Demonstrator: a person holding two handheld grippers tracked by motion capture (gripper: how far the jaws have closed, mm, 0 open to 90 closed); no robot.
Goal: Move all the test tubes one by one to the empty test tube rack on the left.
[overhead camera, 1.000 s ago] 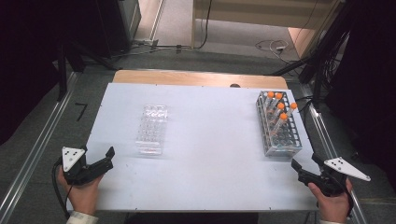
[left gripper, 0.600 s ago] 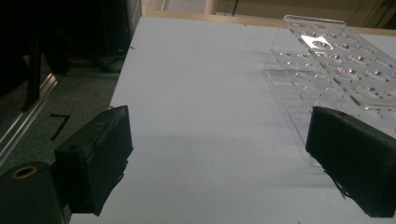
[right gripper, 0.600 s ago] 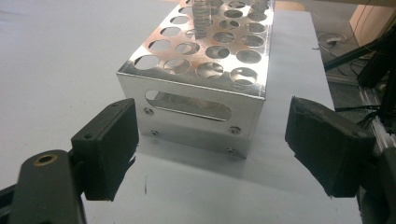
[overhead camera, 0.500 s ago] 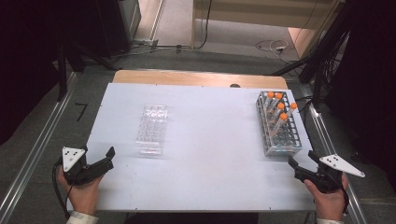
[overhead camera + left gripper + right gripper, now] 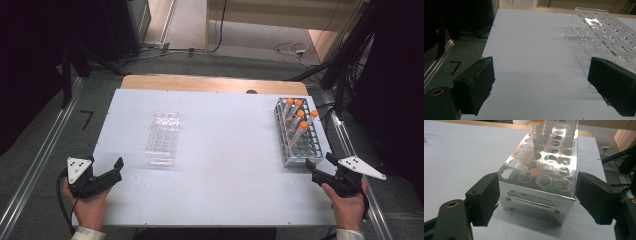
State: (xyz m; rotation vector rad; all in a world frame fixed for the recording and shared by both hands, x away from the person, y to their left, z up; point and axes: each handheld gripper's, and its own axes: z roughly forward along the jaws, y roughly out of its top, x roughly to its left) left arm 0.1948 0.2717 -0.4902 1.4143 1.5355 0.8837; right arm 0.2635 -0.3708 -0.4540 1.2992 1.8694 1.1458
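Observation:
A metal tube rack [image 5: 297, 135] stands at the table's right, holding several clear tubes with orange caps [image 5: 300, 113] in its far half. My right gripper [image 5: 320, 162] is open at the rack's near end. In the right gripper view the metal rack [image 5: 541, 170] sits between the jaws, which stand wide on either side of its near end without touching it, and one orange-capped tube [image 5: 538, 135] rises behind. A clear plastic well tray [image 5: 163, 137] lies left of centre. My left gripper [image 5: 116, 170] is open near the front left edge, just short of the clear tray [image 5: 604, 32].
The white table [image 5: 225, 170] ends in a wooden strip [image 5: 210, 82] at the back. Metal rails [image 5: 40, 165] run along the floor on both sides, with cables [image 5: 290, 50] on the floor behind. Dark equipment stands at both far corners.
My right gripper has moved forward and a little left, up to the near end of the metal rack. The left gripper has stayed put.

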